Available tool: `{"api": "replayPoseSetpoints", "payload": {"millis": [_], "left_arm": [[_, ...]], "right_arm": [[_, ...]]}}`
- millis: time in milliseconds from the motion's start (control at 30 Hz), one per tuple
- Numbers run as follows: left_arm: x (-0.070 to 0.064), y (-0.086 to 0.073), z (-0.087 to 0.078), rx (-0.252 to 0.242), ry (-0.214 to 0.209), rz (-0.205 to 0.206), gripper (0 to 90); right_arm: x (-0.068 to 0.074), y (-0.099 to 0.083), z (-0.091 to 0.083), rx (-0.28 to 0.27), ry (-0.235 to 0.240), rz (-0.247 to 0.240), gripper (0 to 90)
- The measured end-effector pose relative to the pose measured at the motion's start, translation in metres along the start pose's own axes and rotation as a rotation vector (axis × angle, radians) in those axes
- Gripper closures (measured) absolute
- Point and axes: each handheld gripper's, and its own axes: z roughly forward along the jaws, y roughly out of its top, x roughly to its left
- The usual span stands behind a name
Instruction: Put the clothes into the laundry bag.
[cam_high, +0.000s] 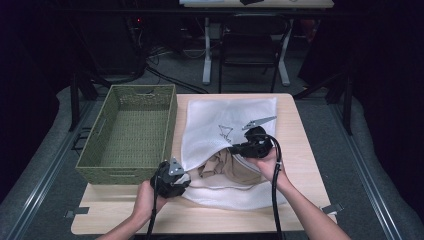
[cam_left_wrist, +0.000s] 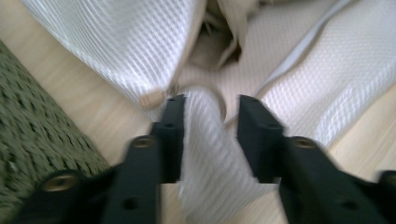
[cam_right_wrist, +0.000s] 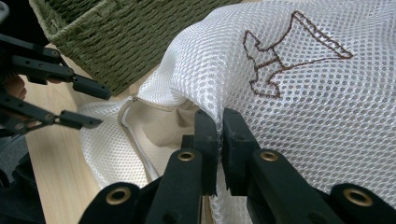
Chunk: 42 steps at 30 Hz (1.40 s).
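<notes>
High view. White mesh laundry bag (cam_high: 220, 130) flat on the light wooden bench (cam_high: 295, 150), just right of an empty green woven basket (cam_high: 132, 132). Bag mouth turned toward the person, a beige garment (cam_high: 225, 167) spilling out of it. Right gripper (cam_high: 235, 148) at the upper lip of the opening; left gripper (cam_high: 185, 176) at the bag's near-left corner, beside the basket's front corner.

Left gripper view. Fingers (cam_left_wrist: 172, 135) parted, about halfway, with a raised fold of the bag's lower mesh layer (cam_left_wrist: 205, 154) standing between them; not yet pinched, gaps visible on both sides. Beige cloth (cam_left_wrist: 219, 42) visible farther in, basket wall (cam_left_wrist: 32, 135) at far left. Picture somewhat blurred.

Right gripper view. Fingers (cam_right_wrist: 205, 140) nearly closed, clamped on the upper mesh edge (cam_right_wrist: 215, 116) of the bag, just below the brown stitched emblem (cam_right_wrist: 289, 51). Opening lifted, beige lining of cloth (cam_right_wrist: 159, 130) inside. Other gripper (cam_right_wrist: 88, 105) farther off at left, spread open, basket (cam_right_wrist: 121, 32) behind it.

Step in hand, as judged: opening the bag to free the garment, upper lip already held. Next move calls for closing the left fingers on the lower fold, then drawing the two layers apart without dragging the whole bag across the bench.
</notes>
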Motion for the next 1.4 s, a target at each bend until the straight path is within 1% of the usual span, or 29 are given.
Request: {"api": "replayPoseSetpoints", "payload": {"millis": [67, 167, 200, 233, 400, 433, 500, 533, 600, 633, 700, 733, 767, 800, 833, 867, 933, 1000, 1133, 1167, 1200, 1233, 1300, 1333, 1367, 1400], "left_arm": [[-0.002, 0.005, 0.0, -0.017, 0.006, 0.01, 49.1], [-0.004, 0.019, 0.007, -0.047, 0.012, 0.007, 43.6], [-0.004, 0.024, 0.01, -0.057, 0.021, 0.005, 42.4], [-0.005, 0.03, 0.013, -0.079, 0.021, -0.007, 40.9], [-0.002, 0.056, 0.028, -0.119, 0.047, -0.013, 38.8], [-0.002, 0.061, 0.032, -0.125, 0.061, -0.015, 38.8], [-0.002, 0.069, 0.04, -0.124, 0.078, -0.013, 38.7], [-0.001, 0.073, 0.043, -0.121, 0.079, -0.014, 38.8], [0.0, 0.078, 0.049, -0.129, 0.095, -0.003, 41.8], [0.001, 0.08, 0.05, -0.124, 0.095, -0.01, 43.9], [0.0, 0.081, 0.052, -0.124, 0.113, 0.012, 49.7], [0.0, 0.082, 0.051, -0.119, 0.107, 0.019, 53.4], [0.0, 0.082, 0.051, -0.13, 0.108, 0.023, 58.0], [0.0, 0.083, 0.049, -0.13, 0.117, 0.047, 62.1], [0.0, 0.083, 0.048, -0.13, 0.117, 0.055, 66.7], [0.001, 0.084, 0.045, -0.127, 0.109, 0.073, 71.6], [0.001, 0.084, 0.041, -0.136, 0.1, 0.086, 80.4], [0.003, 0.083, 0.035, -0.132, 0.078, 0.1, 83.1], [0.004, 0.08, 0.026, -0.103, 0.038, 0.143, 83.6], [0.004, 0.078, 0.024, -0.107, 0.023, 0.148, 83.6], [0.005, 0.077, 0.023, -0.097, 0.009, 0.153, 82.5], [0.006, 0.075, 0.022, -0.095, -0.002, 0.15, 80.8], [0.006, 0.071, 0.022, -0.097, -0.027, 0.126, 73.9], [0.006, 0.069, 0.021, -0.1, -0.034, 0.117, 70.2], [0.005, 0.067, 0.02, -0.101, -0.046, 0.11, 65.3], [0.004, 0.064, 0.021, -0.101, -0.062, 0.093, 62.8]], "right_arm": [[0.0, 0.001, 0.0, -0.006, -0.002, -0.003, 86.1], [0.002, 0.002, 0.001, 0.0, 0.002, -0.004, 86.1], [0.002, 0.001, 0.001, 0.002, 0.004, -0.006, 86.1], [0.002, 0.001, 0.002, 0.008, 0.007, -0.006, 86.1], [0.001, 0.0, 0.001, 0.016, 0.015, -0.008, 86.1], [0.001, 0.0, 0.001, 0.016, 0.016, -0.006, 86.1], [0.002, 0.0, 0.002, 0.02, 0.019, -0.006, 86.1], [0.002, 0.0, 0.002, 0.018, 0.017, -0.007, 86.0], [0.002, 0.0, 0.002, 0.019, 0.015, -0.01, 86.0], [0.002, 0.0, 0.002, 0.017, 0.014, -0.009, 85.9], [0.002, 0.0, 0.001, 0.02, 0.014, -0.01, 85.9], [0.002, -0.001, 0.001, 0.019, 0.015, -0.01, 85.8], [0.002, -0.001, 0.001, 0.022, 0.015, -0.01, 85.8], [0.002, -0.001, 0.002, 0.025, 0.016, -0.01, 85.8], [0.002, -0.001, 0.002, 0.028, 0.018, -0.012, 85.7], [0.002, -0.001, 0.002, 0.029, 0.017, -0.013, 85.7], [0.003, 0.0, 0.002, 0.033, 0.016, -0.015, 85.6], [0.004, -0.001, 0.001, 0.039, 0.016, -0.023, 85.5], [0.004, -0.002, 0.001, 0.055, 0.027, -0.021, 85.3], [0.004, -0.002, 0.001, 0.058, 0.027, -0.022, 85.2], [0.005, -0.003, 0.002, 0.064, 0.03, -0.028, 85.3], [0.005, -0.003, 0.002, 0.068, 0.029, -0.03, 85.3], [0.006, -0.004, 0.002, 0.073, 0.027, -0.036, 85.4], [0.006, -0.004, 0.002, 0.076, 0.027, -0.031, 85.5], [0.005, -0.005, 0.001, 0.077, 0.026, -0.03, 85.5], [0.005, -0.005, 0.002, 0.08, 0.029, -0.032, 85.5]]}}
